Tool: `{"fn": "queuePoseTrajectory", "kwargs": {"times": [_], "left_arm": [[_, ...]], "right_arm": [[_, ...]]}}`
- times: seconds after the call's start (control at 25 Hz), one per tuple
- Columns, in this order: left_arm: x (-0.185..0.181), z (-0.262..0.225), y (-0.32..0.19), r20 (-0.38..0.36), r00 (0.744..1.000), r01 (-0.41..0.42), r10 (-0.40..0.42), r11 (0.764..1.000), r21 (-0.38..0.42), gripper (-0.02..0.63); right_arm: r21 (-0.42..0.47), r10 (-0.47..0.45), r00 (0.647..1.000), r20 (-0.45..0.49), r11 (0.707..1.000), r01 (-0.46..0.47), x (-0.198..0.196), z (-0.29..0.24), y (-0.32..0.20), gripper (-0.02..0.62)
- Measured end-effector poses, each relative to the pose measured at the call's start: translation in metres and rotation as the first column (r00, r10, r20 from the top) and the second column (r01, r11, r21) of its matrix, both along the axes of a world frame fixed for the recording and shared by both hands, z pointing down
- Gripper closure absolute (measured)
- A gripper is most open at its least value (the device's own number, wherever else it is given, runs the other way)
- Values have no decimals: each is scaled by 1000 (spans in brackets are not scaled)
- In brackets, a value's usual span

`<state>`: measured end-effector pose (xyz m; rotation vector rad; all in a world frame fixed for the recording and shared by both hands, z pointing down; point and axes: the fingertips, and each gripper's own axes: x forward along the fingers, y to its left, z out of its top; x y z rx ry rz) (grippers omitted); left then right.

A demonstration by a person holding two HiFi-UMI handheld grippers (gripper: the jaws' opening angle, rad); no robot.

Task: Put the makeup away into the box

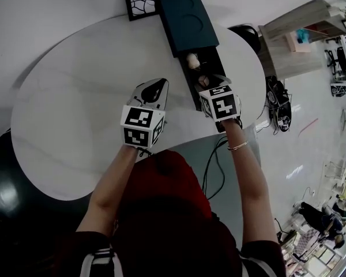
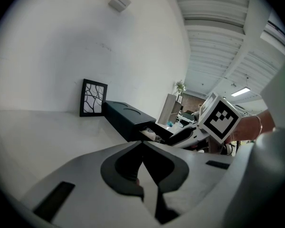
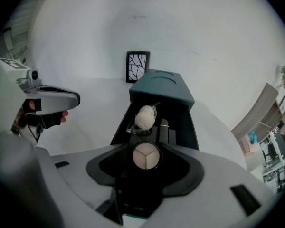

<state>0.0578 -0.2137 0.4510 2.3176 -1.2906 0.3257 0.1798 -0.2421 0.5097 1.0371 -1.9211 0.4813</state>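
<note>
A dark teal box (image 1: 187,16) stands at the far side of the white oval table (image 1: 75,97), its drawer (image 1: 212,62) pulled out toward me. In the drawer lie a pale round puff (image 3: 145,117) in clear wrap and a black tube (image 3: 164,127). My right gripper (image 3: 146,148) hangs over the drawer's near end, tilted steeply down, shut on a round compact (image 3: 146,156) with three pale powder shades. My left gripper (image 1: 155,87) hovers above bare table left of the drawer. Its jaws meet with nothing between them (image 2: 142,146).
A small black-framed picture (image 1: 142,0) leans at the table's far edge, left of the box. A black cable (image 1: 210,166) hangs by the near edge. Off the table to the right stand a wooden shelf unit (image 1: 300,33) and office clutter.
</note>
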Motion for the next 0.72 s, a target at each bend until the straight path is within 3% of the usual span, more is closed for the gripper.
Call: {"fn": "queuePoseTrajectory", "kwargs": {"times": [0.32,0.72], "left_arm": [[5,-7,3,16,1000,-10,10,1000,19,584],[16,-22,12,40,999,-32,30,998,56,583]], "right_arm": [[100,73,986,149,991,-88,7,-26,-6,370],[197,113,939,324,963,-184,11,-78,8,371]]}}
